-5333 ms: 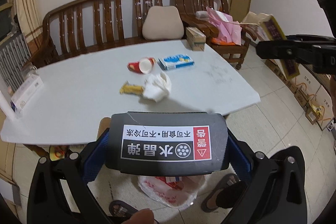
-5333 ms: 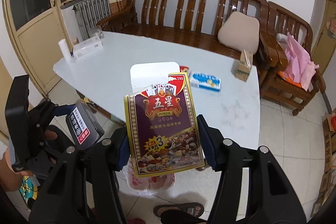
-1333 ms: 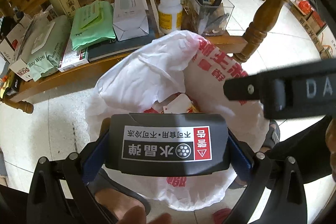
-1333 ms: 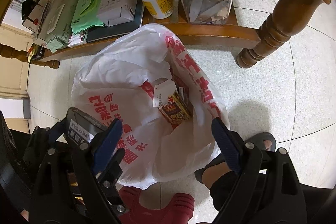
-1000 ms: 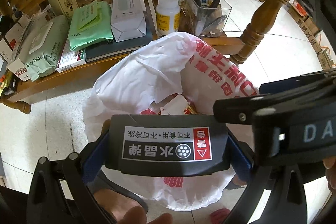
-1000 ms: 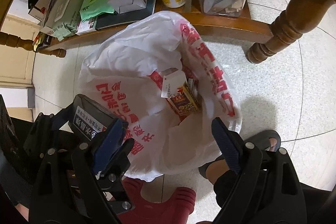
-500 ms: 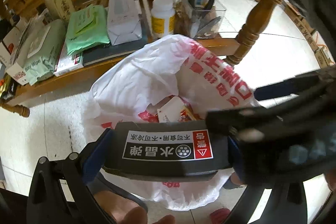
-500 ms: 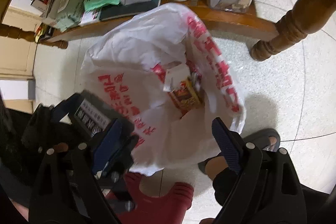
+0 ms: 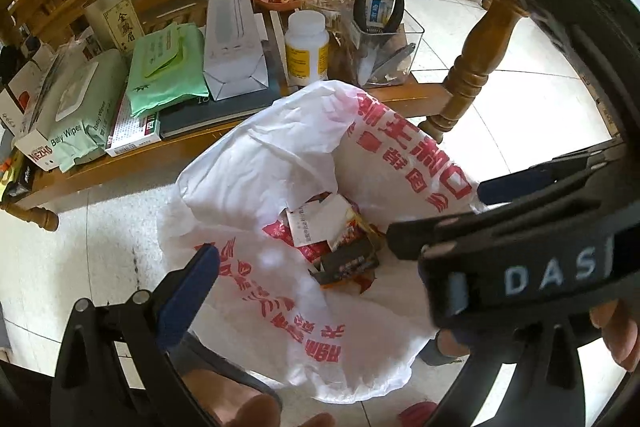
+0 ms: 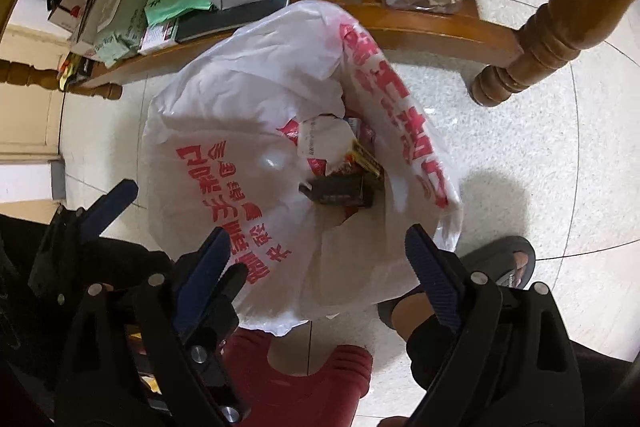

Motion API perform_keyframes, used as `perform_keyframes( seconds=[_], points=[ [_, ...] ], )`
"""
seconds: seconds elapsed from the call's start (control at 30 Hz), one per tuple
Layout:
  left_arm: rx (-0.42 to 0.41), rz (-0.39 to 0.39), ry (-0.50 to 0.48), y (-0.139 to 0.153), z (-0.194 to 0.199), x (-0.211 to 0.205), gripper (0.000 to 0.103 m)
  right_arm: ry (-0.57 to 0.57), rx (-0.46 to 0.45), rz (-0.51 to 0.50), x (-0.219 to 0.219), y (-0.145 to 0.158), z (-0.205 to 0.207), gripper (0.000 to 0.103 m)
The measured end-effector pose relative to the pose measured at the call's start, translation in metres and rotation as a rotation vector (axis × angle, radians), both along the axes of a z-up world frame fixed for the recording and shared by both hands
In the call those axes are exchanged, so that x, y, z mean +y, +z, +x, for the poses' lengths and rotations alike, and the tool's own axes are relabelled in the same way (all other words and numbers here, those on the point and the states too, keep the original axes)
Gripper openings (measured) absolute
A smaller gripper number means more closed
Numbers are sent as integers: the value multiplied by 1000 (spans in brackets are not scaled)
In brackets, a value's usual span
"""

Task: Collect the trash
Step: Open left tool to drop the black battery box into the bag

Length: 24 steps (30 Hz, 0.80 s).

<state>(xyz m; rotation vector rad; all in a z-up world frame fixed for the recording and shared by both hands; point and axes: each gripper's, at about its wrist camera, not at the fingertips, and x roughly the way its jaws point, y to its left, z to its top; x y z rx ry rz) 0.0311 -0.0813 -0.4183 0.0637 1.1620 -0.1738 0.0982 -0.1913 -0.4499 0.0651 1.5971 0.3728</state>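
A white plastic bag with red print point(image 9: 280, 163) point(image 10: 256, 83) stands open on the tiled floor. Inside lie a white-topped card box point(image 9: 316, 223) point(image 10: 324, 141) and the dark box point(image 9: 350, 261) point(image 10: 340, 191) with a label. My left gripper point(image 9: 320, 267) is open and empty above the bag's mouth; its right finger is hidden behind the right gripper's body point(image 9: 520, 267). My right gripper point(image 10: 318, 259) is open and empty over the bag's near rim.
A low wooden shelf point(image 9: 224, 143) behind the bag holds wipes packs point(image 9: 80, 107), a white carton point(image 9: 234, 39), a pill bottle point(image 9: 306, 47) and a clear tub point(image 9: 384, 43). A wooden table leg point(image 10: 548, 31) stands right. A red stool point(image 10: 304, 379) and sandalled feet point(image 10: 496, 267) are near.
The left gripper has opened and let go of the dark box, which now lies in the bag beside the card box. The right gripper stays open over the bag.
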Motion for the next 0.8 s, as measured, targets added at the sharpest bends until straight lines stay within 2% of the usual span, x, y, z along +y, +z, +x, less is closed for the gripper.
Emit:
perform_keyframes(
  seconds=[0.4,0.8],
  points=[
    [6,6,15,5,0,3,97,-60,-48,47,-9,19,6,87],
    [-34,8,33,42,-5,7,97,-91,-175,89,-23,93,-5,87]
  ],
)
